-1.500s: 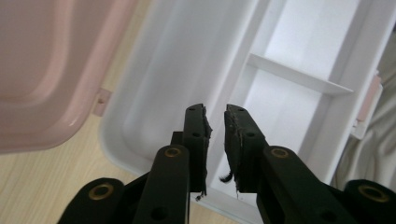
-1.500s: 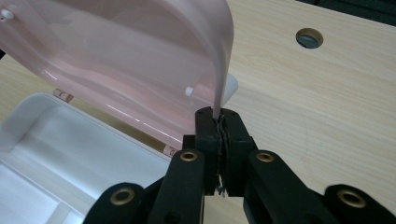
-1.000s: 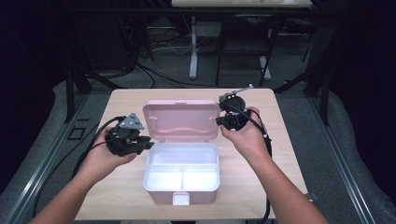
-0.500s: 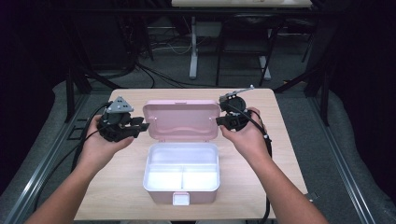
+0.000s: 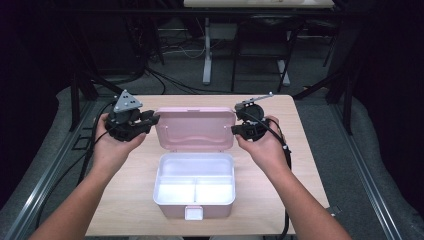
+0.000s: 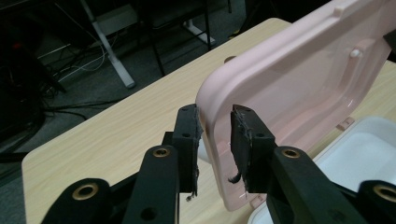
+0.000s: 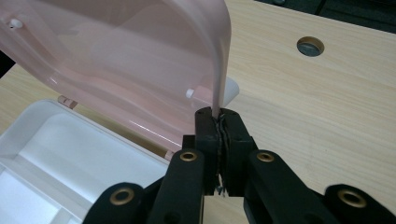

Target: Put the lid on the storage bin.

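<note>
We are working on the pink lid [image 5: 194,128] of the white lunch box [image 5: 195,185], which is sitting mid-table [image 5: 125,200] with its two compartments bare and the lid standing upright at the far edge. The right hand-held gripper [image 7: 219,122] is pinching the lid's right edge, jaws pressed tight on the rim. The left hand-held gripper [image 6: 215,122] is straddling the lid's left edge; its jaws have just been closing, yet a gap is showing on both sides of the rim, so no grip there. We are judging this as the lid-handling step, likely closing. Next move: the left pads need to seat on the rim, then both hands swinging the lid together toward the latch [image 5: 194,213].
</note>
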The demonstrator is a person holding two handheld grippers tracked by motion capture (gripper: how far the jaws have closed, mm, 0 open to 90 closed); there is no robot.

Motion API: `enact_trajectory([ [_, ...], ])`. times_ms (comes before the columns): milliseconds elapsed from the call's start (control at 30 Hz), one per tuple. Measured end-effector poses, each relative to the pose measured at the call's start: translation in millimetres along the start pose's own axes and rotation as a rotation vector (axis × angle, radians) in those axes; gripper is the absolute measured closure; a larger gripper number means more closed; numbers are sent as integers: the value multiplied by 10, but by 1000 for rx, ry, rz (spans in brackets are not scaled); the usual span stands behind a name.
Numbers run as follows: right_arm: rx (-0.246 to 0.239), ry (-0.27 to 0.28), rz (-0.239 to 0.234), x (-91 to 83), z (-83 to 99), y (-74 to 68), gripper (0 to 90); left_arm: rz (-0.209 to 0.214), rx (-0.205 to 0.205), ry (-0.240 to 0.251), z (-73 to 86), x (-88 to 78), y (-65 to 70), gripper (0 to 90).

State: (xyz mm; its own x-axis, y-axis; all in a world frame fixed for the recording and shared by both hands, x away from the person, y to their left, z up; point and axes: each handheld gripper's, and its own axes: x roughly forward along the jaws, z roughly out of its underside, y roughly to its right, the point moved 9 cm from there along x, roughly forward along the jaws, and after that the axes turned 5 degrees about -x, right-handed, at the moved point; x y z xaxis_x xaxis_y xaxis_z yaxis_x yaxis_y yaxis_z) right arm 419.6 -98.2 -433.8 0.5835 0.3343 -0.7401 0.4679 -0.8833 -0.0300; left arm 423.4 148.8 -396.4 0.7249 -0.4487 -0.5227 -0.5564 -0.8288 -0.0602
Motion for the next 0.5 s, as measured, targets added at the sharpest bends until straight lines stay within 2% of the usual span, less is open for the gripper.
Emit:
enact_trajectory([
  [100, 4, 7, -10, 2, 2, 5, 876, -23, 11, 3, -10, 18, -17, 796],
  [133, 6, 8, -29, 0, 5, -1, 875, -24, 10, 2, -9, 22, -20, 802],
  [233, 11, 11, -17, 1, 7, 6, 872, -37, 25, 0, -5, 23, -28, 817],
  [400, 21, 24, -52, 0, 8, 0, 861, -40, 31, 1, -4, 18, -31, 827],
  [500, 18, 60, -59, -24, -18, 2, 834, -40, 36, 2, -5, 10, -25, 831],
])
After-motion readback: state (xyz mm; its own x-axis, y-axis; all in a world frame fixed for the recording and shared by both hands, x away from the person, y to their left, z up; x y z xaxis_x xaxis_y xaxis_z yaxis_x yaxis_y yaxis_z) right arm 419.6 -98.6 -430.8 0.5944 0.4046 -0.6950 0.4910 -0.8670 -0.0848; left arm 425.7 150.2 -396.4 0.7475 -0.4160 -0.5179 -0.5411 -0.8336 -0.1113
